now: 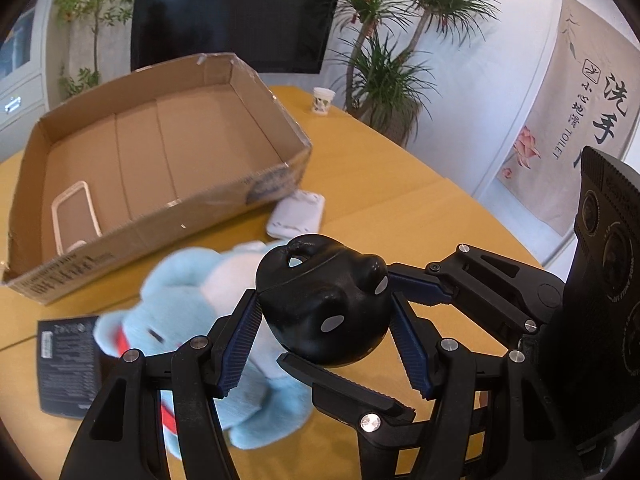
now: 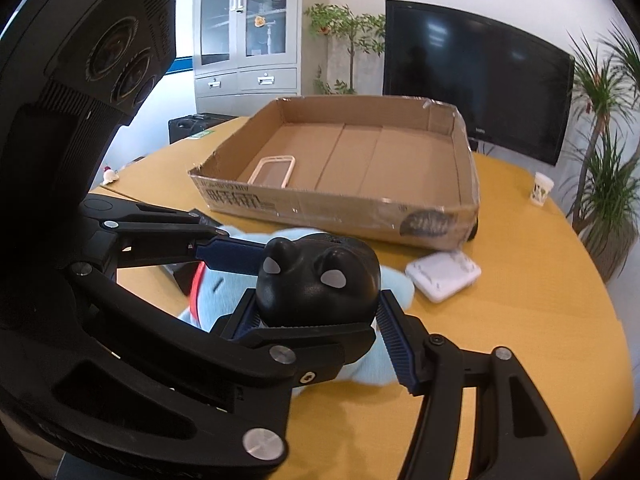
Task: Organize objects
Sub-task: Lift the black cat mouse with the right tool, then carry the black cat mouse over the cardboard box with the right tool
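Plush [image 1: 188,292] blurs behind my tongs. Both left tongs [image 1: 326,344] and right tongs [image 2: 320,316] clamp a glossy black mouse-shaped object [image 1: 324,300] with grey oval spots.

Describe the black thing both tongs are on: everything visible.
The black object is rounded, glossy moulded plastic with two bumps, grey oval inserts and a hole on top. It looks like a computer mouse, underside showing. The left tongs and right tongs each grip its sides, holding it above the blue plush toy and table.
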### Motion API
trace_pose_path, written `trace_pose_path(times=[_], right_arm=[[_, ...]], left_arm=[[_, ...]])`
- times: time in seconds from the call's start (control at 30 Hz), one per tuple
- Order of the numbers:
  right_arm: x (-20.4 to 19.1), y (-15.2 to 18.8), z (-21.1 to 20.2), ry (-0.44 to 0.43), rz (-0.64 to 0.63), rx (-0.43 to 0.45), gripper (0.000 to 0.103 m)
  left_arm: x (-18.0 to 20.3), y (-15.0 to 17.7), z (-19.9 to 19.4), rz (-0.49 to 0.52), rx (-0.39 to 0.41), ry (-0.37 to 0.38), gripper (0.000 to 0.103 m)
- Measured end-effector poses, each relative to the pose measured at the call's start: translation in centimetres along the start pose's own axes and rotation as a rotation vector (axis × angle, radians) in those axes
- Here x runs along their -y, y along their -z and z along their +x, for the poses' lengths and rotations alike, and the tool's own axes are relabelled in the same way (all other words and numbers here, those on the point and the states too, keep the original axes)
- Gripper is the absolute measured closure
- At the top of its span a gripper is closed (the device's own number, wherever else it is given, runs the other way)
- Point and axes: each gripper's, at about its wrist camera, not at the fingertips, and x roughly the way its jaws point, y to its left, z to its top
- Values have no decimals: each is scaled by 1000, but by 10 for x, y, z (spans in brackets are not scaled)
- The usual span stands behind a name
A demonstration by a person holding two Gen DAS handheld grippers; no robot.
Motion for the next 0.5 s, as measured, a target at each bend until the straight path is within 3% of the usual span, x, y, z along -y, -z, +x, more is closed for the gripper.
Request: trace_pose_path(times=[0.5], right_arm=[[-10, -63, 22, -4, -104, 73, 46]], left_arm=[[-47, -52, -29, -20, 110, -73, 39]])
